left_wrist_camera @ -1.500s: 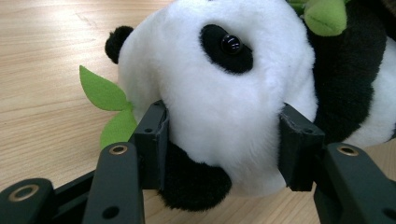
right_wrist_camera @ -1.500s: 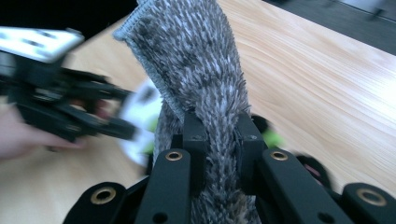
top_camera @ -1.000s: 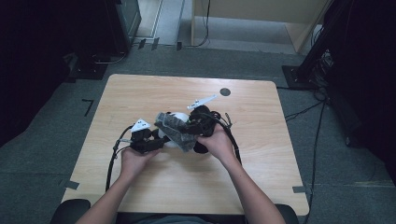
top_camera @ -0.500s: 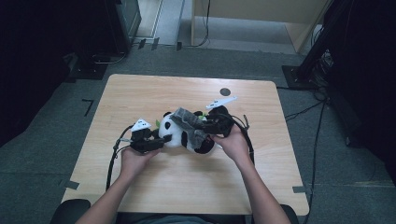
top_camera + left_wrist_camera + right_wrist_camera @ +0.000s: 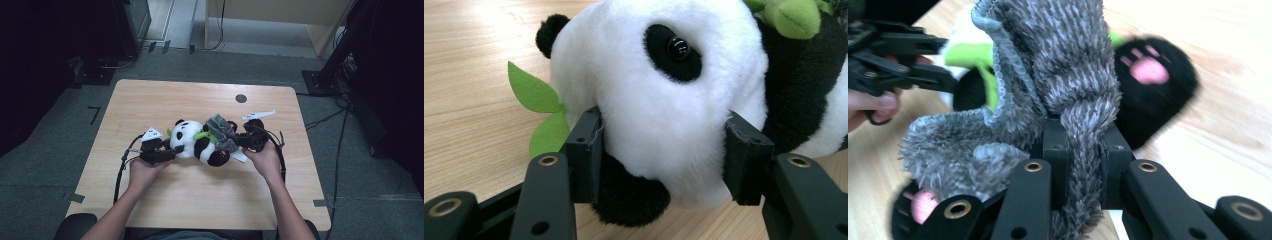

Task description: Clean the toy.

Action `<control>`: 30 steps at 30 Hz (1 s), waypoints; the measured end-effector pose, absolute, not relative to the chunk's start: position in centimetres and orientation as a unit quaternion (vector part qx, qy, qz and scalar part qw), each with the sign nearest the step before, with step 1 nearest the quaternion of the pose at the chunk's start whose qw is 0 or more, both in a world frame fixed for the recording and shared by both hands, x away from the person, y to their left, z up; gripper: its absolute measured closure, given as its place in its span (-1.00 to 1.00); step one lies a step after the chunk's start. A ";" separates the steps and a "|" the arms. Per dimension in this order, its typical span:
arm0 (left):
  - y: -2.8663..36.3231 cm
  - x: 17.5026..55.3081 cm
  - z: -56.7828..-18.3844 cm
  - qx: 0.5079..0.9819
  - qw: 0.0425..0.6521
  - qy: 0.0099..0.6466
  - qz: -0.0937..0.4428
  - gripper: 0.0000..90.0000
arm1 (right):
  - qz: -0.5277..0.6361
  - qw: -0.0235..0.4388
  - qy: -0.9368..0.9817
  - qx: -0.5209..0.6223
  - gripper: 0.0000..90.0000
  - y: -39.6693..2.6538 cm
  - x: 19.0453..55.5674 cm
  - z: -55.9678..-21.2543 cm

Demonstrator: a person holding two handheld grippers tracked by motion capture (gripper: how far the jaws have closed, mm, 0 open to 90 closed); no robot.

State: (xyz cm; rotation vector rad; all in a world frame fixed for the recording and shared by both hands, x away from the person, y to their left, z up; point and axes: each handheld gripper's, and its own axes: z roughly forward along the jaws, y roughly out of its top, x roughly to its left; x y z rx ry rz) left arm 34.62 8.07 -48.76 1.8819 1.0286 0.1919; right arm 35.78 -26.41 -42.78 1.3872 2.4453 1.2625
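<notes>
On the wooden table (image 5: pixel 150 100), near its middle, lies one plush panda (image 5: pixel 192 142) on its side, head toward the person's left and feet toward the right. One grey fuzzy cloth (image 5: pixel 220 132) is draped over the panda's lower body, partly hiding the black legs from the high view. The left gripper (image 5: pixel 664 150) has its jaws set partway apart and pressed into the white head from both sides, so it grips the panda. The right gripper (image 5: pixel 1083 145) has its jaws drawn close together with a fold of the grey cloth pinched between them; the rest of the cloth bunches up in front of that camera and blocks most of the panda's body. Two black feet with pink paw pads (image 5: pixel 1148 70) show past the cloth, one at either side. Two green felt leaves (image 5: pixel 536 95) stick out beside the panda's head, and a green plush stalk (image 5: pixel 202 135) lies against its chest. One small dark round hole (image 5: pixel 241 98) sits in the tabletop near the far edge, well apart from the toy. Black cables trail from both grippers across the table. Beyond the table, grey carpet (image 5: pixel 70 130) and dark equipment surround it.
</notes>
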 end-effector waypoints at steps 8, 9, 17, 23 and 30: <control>8.1 34.7 -48.8 0.767 0.479 0.420 0.077 -0.03 | 0.405 0.027 0.783 0.471 0.77 -28.1 36.0 -44.4; 8.2 34.7 -48.8 0.767 0.479 0.420 0.076 -0.03 | 0.402 0.027 0.782 0.475 0.77 -28.2 36.0 -44.6; 8.2 34.9 -48.7 0.765 0.481 0.423 0.073 -0.03 | 0.373 0.017 0.779 0.503 0.77 -29.4 35.5 -46.4; 8.3 35.1 -48.7 0.766 0.483 0.419 0.072 -0.03 | 0.355 0.021 0.772 0.526 0.76 -30.6 35.4 -46.8; 8.3 35.3 -48.5 0.766 0.481 0.420 0.069 -0.03 | 0.393 0.039 0.749 0.532 0.76 -32.6 34.1 -44.3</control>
